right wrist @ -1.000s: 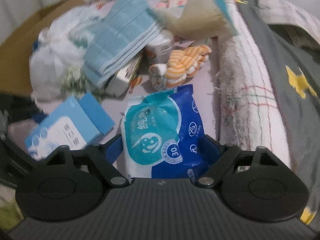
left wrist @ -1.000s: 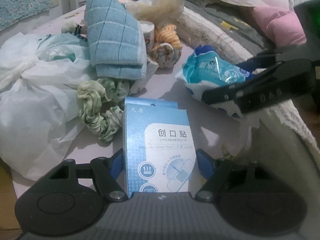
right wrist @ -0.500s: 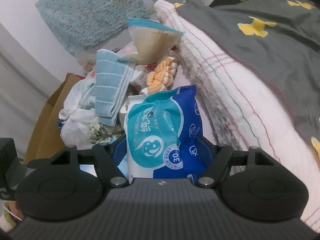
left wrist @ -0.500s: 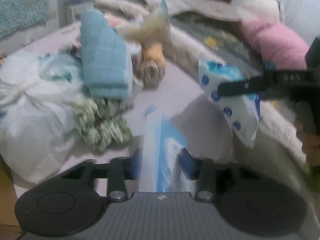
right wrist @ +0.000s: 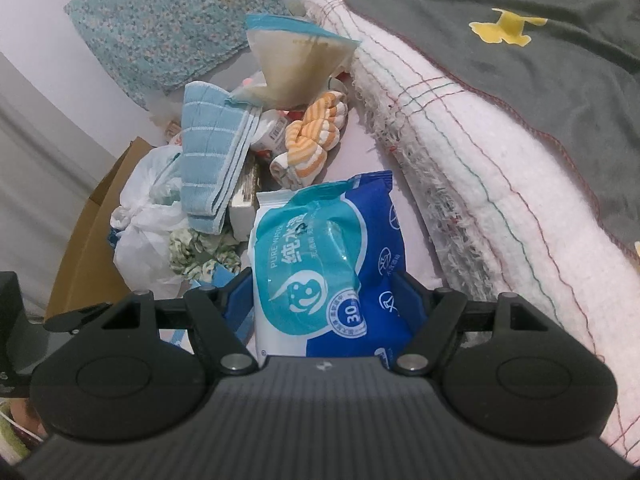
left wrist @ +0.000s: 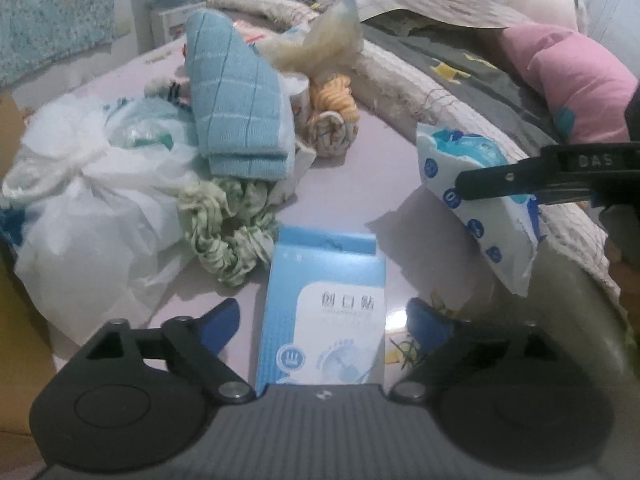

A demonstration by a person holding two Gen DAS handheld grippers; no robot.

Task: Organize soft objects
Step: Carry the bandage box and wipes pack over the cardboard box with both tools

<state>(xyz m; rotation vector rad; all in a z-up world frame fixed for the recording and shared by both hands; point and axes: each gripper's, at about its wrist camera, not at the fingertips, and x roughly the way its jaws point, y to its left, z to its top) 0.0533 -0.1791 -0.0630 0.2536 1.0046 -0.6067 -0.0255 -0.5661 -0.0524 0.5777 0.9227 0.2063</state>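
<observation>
My right tongs point(right wrist: 326, 300) pinch a soft blue and white pack of wet wipes point(right wrist: 326, 256), both blue pads pressed against its sides, and in the left wrist view the pack point(left wrist: 476, 188) hangs clear above the pale lilac desk point(left wrist: 384, 184), off to the right. My left tongs point(left wrist: 322, 316) are opening, their blue fingers point(left wrist: 222, 320) spread wide, and the light blue cardboard box of plasters point(left wrist: 324, 312) lies flat on the desk between them with a gap on either side, so nothing is gripped there. Just beyond the box, to its left, sits a green and white fabric scrunchie point(left wrist: 224, 228), touching a crumpled white plastic bag point(left wrist: 84, 208) that fills the left side of the desk. Behind the scrunchie a folded light blue checked towel point(left wrist: 236, 108) leans over the heap, and beside it on the right is an orange and white striped rolled cloth point(left wrist: 334, 112), with a translucent bag of pale yellowish stuff point(left wrist: 324, 48) propped above that. From the right wrist the same pile crowds the space ahead of the wipes: towel point(right wrist: 210, 156), striped cloth point(right wrist: 314, 140), bag point(right wrist: 296, 68), and a white bottle point(right wrist: 270, 132) wedged between towel and cloth. Along the right edge runs a thick white blanket with coloured thread lines point(right wrist: 480, 168), lying under a dark grey quilt with yellow shapes point(right wrist: 520, 32). A brown cardboard box point(right wrist: 86, 240) stands at the desk's left side, past the plastic bag.
</observation>
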